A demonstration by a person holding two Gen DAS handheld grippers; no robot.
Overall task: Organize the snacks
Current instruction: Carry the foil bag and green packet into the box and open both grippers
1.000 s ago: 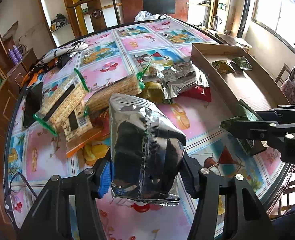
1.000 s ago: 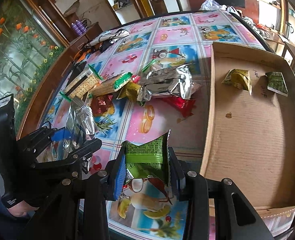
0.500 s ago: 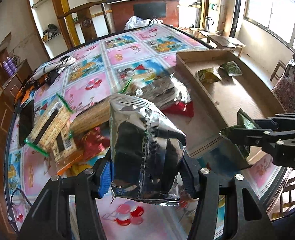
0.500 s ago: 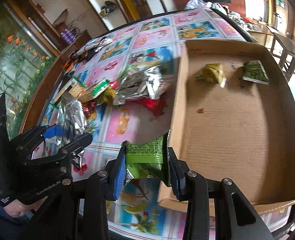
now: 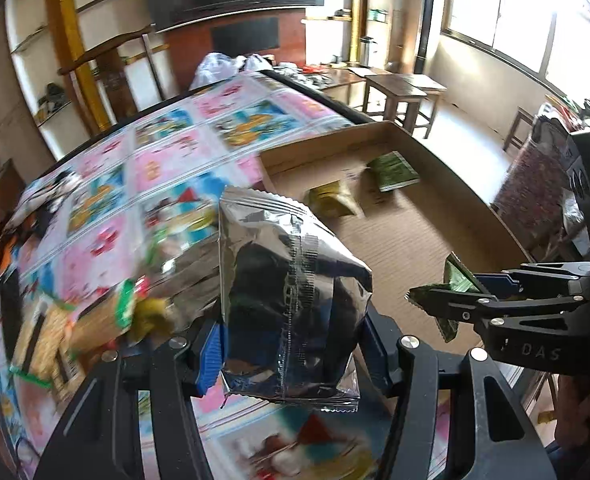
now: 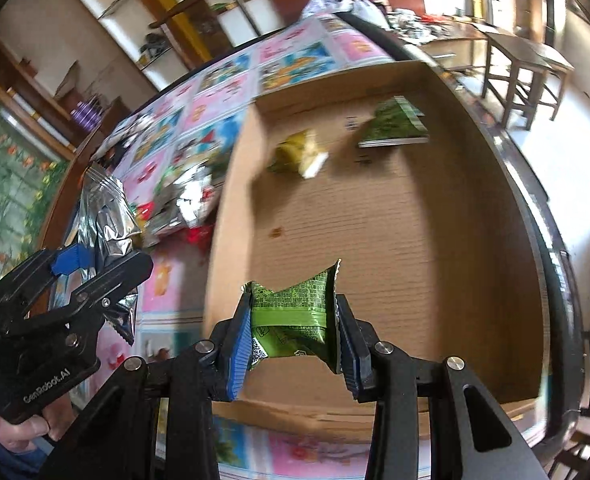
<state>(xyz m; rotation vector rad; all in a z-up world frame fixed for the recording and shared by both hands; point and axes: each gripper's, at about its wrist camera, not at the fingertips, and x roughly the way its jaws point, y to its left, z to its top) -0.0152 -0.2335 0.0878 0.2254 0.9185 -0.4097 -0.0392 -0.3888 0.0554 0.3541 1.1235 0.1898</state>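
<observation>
Patterned pink and blue cloth covers the round table (image 5: 167,168), and a shallow cardboard tray (image 6: 435,240) lies along its right edge. Nearest in the left wrist view, the left gripper (image 5: 291,344) is clamped on a silver foil snack bag (image 5: 291,300), its blue pads pressed into the bag's lower sides. The bag stands upright in the grip, held over the table's near edge just left of the tray's near corner. Beside it, the right gripper (image 6: 293,332) is closed on a small green snack packet (image 6: 295,316), squeezed at its middle so the top flares out; it hangs above the near part of the tray floor. A hand (image 6: 27,436) shows at the lower left of the right wrist view, wrapped around the left gripper's handle. Farther on, a blurred pile of snacks (image 5: 107,312) sits on the cloth left of the tray, with silver and red wrappers (image 6: 183,208) against the tray's left wall. Toward the far end of the tray lie a yellow-green packet (image 6: 295,152) and, to its right, a flat dark green packet (image 6: 395,128), a little apart from each other. Beyond the table are shelves and a dark screen on the wall.
</observation>
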